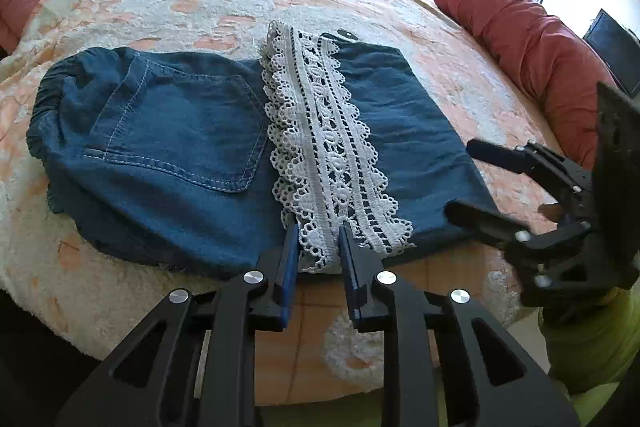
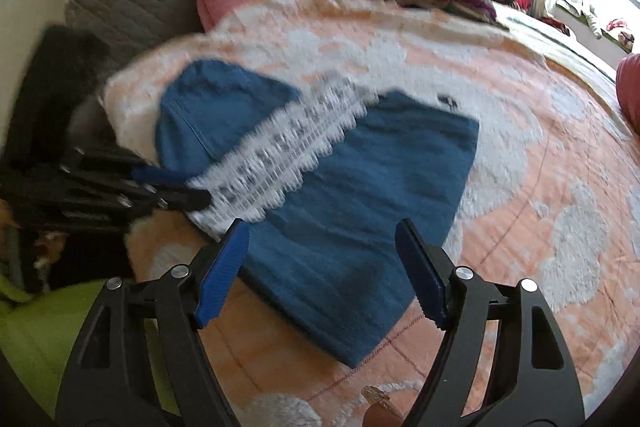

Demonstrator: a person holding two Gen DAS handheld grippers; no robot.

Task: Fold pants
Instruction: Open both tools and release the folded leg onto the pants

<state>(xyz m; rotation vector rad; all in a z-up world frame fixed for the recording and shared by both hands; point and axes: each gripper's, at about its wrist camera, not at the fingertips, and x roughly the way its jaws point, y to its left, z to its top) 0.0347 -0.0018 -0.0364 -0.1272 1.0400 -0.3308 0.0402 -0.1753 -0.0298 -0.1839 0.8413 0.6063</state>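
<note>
My left claw (image 1: 318,233) is clenched on the pants' (image 1: 168,131) lace trim (image 1: 332,155); right claw (image 2: 322,237) released, its view blurry.

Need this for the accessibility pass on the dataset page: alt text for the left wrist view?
Blue denim pants, folded with a white lace hem band across them, lie on a peach floral bedspread. The left gripper closes on the lace's near edge. At right, the right gripper reaches the denim's edge, open.

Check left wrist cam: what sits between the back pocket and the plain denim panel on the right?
In the left wrist view, a white lace band runs between the back pocket and the plain denim panel, overlapping both.
</note>
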